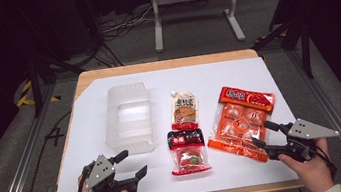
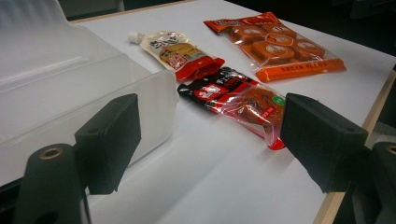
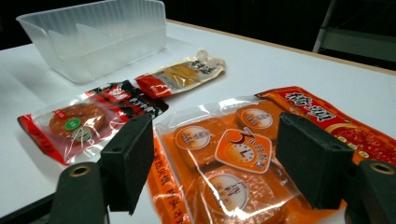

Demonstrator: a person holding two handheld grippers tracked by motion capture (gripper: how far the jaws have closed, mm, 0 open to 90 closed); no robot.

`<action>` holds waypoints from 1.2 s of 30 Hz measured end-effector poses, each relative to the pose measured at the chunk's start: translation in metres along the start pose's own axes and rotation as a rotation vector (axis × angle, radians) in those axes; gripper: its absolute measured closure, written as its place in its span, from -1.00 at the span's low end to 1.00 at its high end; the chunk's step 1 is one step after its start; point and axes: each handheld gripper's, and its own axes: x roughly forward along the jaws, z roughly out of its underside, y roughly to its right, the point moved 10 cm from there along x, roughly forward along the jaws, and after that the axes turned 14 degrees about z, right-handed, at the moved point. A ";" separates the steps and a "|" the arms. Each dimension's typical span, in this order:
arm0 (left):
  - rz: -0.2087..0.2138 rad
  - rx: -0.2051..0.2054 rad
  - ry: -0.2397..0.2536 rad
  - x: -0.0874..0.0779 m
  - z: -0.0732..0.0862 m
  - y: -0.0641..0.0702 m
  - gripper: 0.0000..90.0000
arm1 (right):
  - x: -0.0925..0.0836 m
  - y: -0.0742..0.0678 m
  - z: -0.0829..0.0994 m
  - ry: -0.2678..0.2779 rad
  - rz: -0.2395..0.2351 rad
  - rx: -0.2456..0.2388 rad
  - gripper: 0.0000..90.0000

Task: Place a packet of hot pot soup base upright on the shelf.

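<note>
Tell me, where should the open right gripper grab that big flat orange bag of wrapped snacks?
Probably the near sealed edge of the orange snack bag. It lies flat on the white table sheet, so the right gripper, jaws open over that end, could pinch the thin edge from the person's side.

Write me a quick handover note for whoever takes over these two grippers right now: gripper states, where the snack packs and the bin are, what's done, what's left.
Left gripper: jaws open, holding nothing, at the near left beside the clear plastic bin.
Right gripper: jaws open, over the near end of the orange multipack; no grip yet.
Things: the bin looks empty. The spouted sauce pouch lies mid-table, the red and black snack pack just in front of it, the multipack to their right.
Done: nothing has gone into the bin.
Left: probably all three packs into the bin, the multipack likely first.
</note>
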 end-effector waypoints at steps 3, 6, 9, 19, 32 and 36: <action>-0.005 0.001 -0.004 -0.001 0.000 -0.002 -0.52 | 0.005 0.007 -0.004 -0.009 0.023 -0.012 -0.38; -0.009 0.003 -0.002 -0.001 0.000 -0.003 -0.52 | 0.008 0.013 -0.009 -0.006 0.026 -0.012 -0.40; -0.015 -0.001 -0.006 -0.001 0.001 -0.003 -0.52 | 0.010 0.019 -0.014 -0.004 0.028 -0.005 -0.40; -0.022 0.009 -0.010 -0.002 0.001 -0.004 -0.53 | 0.025 0.043 -0.027 -0.060 0.030 0.010 -0.49; -0.023 0.002 -0.010 -0.002 0.002 -0.005 -0.53 | 0.050 0.072 -0.034 -0.096 0.016 0.072 -0.31; -0.022 -0.006 -0.005 -0.001 0.002 -0.004 -0.53 | 0.059 0.083 -0.037 -0.084 0.027 0.087 -0.20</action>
